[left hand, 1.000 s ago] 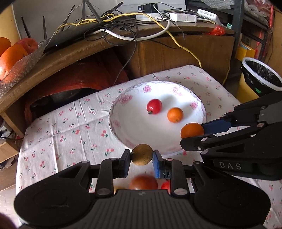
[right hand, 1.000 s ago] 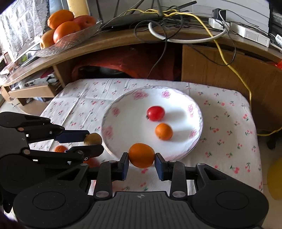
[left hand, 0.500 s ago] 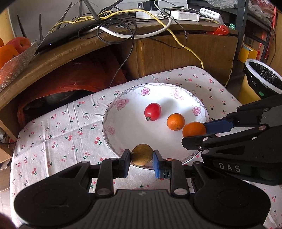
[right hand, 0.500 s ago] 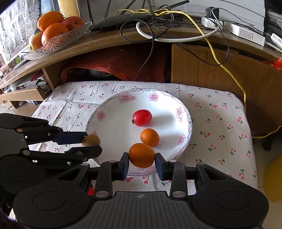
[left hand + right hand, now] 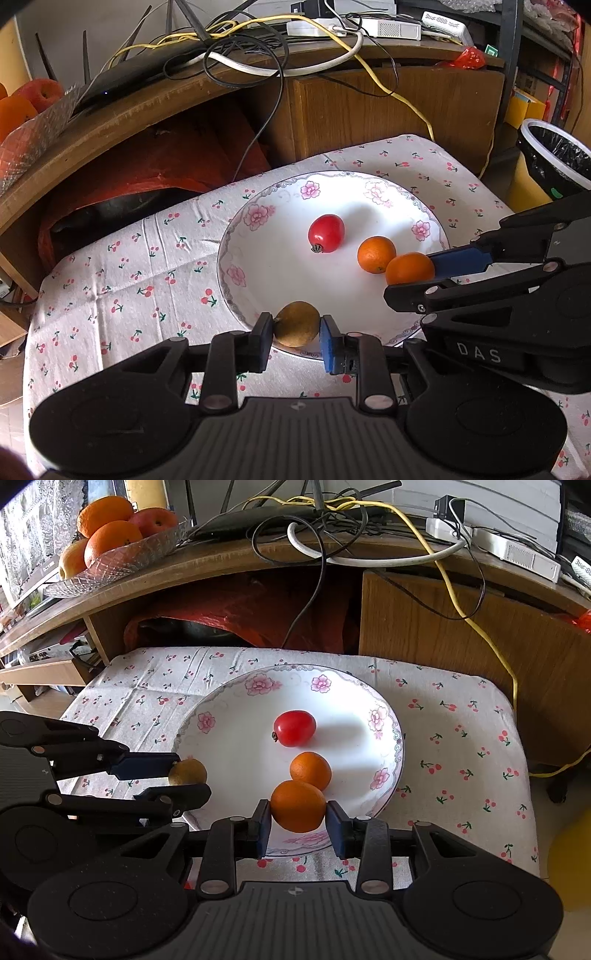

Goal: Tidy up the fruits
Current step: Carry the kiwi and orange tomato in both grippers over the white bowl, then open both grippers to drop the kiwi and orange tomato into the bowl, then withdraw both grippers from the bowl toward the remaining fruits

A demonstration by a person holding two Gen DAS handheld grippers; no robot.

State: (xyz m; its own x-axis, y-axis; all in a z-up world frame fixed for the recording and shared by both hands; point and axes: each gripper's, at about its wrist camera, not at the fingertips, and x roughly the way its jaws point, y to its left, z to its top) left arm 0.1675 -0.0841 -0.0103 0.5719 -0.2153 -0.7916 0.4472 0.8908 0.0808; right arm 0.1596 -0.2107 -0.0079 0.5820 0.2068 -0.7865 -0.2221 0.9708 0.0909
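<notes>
Holding one fruit in each hand, we see both tongs above the near side of the plate [image 5: 240, 236]. The left tongs [image 5: 296, 326] are closed on a small brown-yellow round fruit [image 5: 297, 323] with dull, rough skin; it hangs over the plate's near-left rim. The right tongs [image 5: 298, 818] grip an orange mandarin [image 5: 298, 805], bright and a little dimpled, over the near rim. Its far side looks touching or almost touching a second, smaller mandarin [image 5: 310, 770] that lies in the plate; we cannot tell which.

Behind this one, well apart, a shiny red tomato [image 5: 294, 728] lies on its side with the small dark stem end pointing left. The plate is white and shallow, with pink flowers and a grey scroll line around the rim. It stands on the counter, which is covered by a white cloth [image 5: 461, 731] printed with small cherries.

On the wooden shelf behind, a glass bowl [image 5: 122, 559] holds large oranges and a red apple.
</notes>
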